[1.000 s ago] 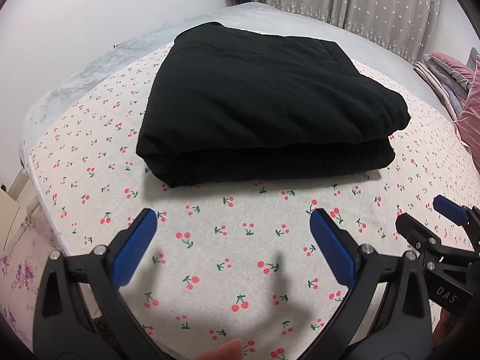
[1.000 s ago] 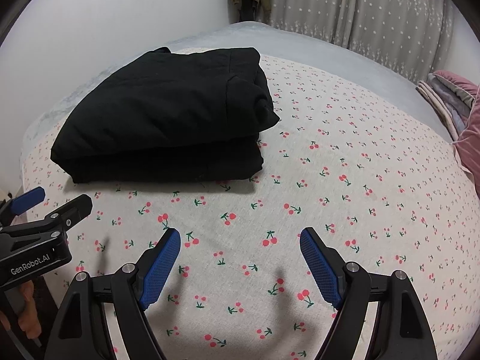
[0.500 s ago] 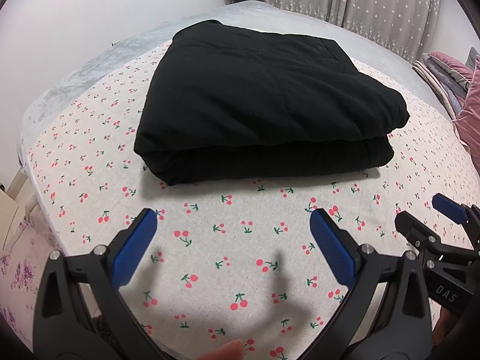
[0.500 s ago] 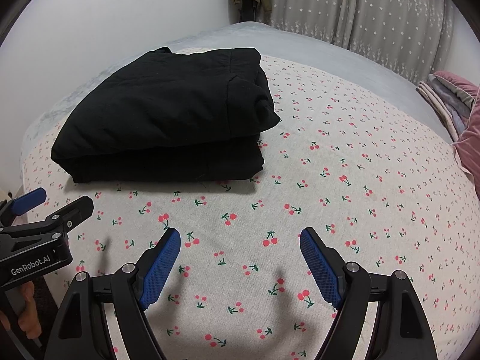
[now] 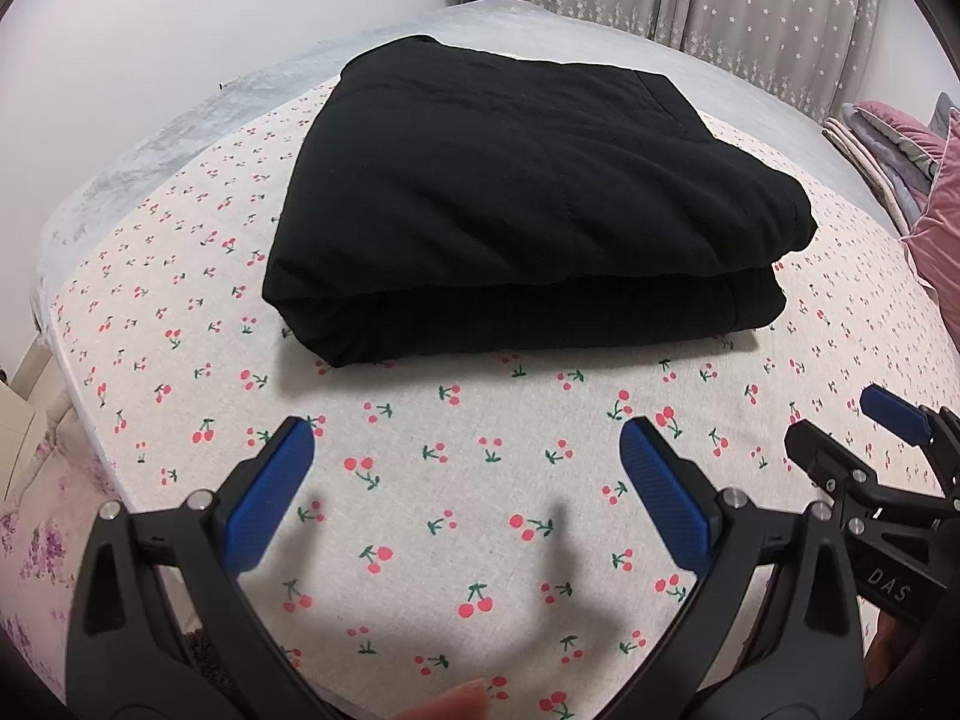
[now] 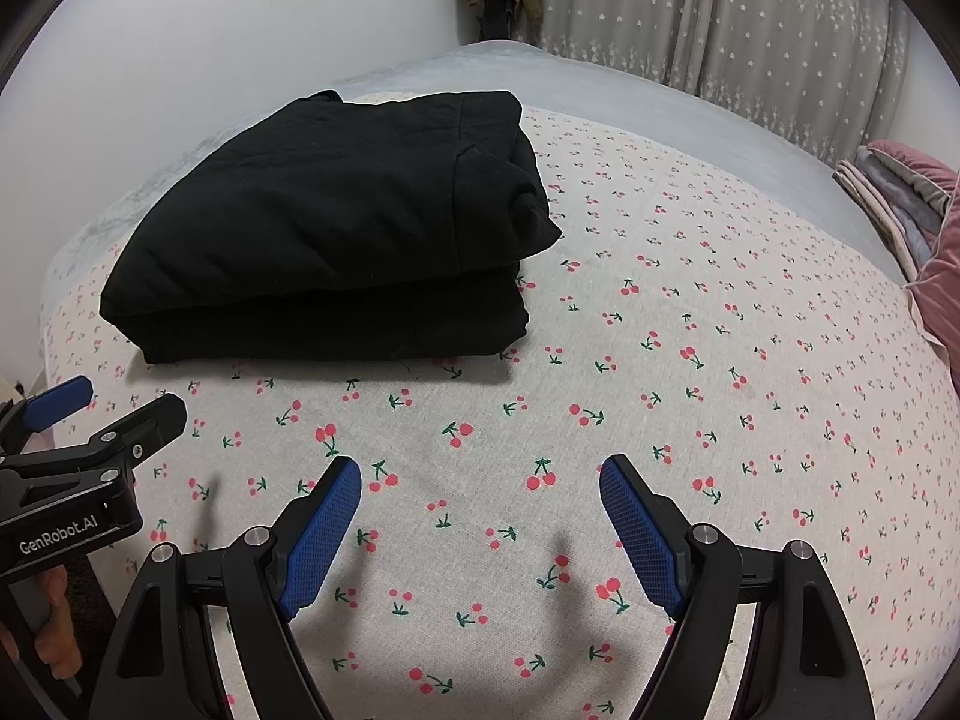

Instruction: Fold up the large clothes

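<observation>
A black padded garment (image 5: 528,210) lies folded in a thick rectangle on the cherry-print bed sheet (image 5: 480,480). It also shows in the right wrist view (image 6: 336,240), at the left. My left gripper (image 5: 468,438) is open and empty, a short way in front of the garment's near fold. My right gripper (image 6: 480,474) is open and empty, in front of and to the right of the garment. Each gripper shows at the edge of the other's view: the right gripper (image 5: 864,438), the left gripper (image 6: 120,402).
A stack of folded pink and grey bedding (image 6: 900,198) and a pink pillow (image 5: 942,222) lie at the right. A white wall stands behind the bed and star-print curtains (image 6: 750,18) hang at the back. The bed edge (image 5: 54,348) drops off at the left.
The left gripper has drawn slightly nearer the garment and lower. The right gripper has barely moved. Both stayed open.
</observation>
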A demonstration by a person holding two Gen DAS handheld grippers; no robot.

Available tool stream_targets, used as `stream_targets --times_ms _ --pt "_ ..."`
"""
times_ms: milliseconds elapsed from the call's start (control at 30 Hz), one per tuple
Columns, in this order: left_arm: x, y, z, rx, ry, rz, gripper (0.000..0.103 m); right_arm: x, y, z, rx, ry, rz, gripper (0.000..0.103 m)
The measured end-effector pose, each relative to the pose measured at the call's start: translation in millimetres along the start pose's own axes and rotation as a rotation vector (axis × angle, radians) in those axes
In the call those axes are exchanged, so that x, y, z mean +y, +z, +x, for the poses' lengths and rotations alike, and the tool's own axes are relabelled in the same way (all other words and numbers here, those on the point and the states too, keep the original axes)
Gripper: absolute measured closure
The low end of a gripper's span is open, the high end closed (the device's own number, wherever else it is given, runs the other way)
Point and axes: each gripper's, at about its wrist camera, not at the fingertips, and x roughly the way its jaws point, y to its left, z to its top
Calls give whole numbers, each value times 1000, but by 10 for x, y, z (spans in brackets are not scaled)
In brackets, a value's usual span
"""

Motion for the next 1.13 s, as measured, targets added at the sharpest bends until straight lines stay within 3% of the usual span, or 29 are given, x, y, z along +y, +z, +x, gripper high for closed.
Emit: stream_targets --times_ms 1133 --pt "10 4 27 9 0 13 2 24 -27 17 3 1 -8 20"
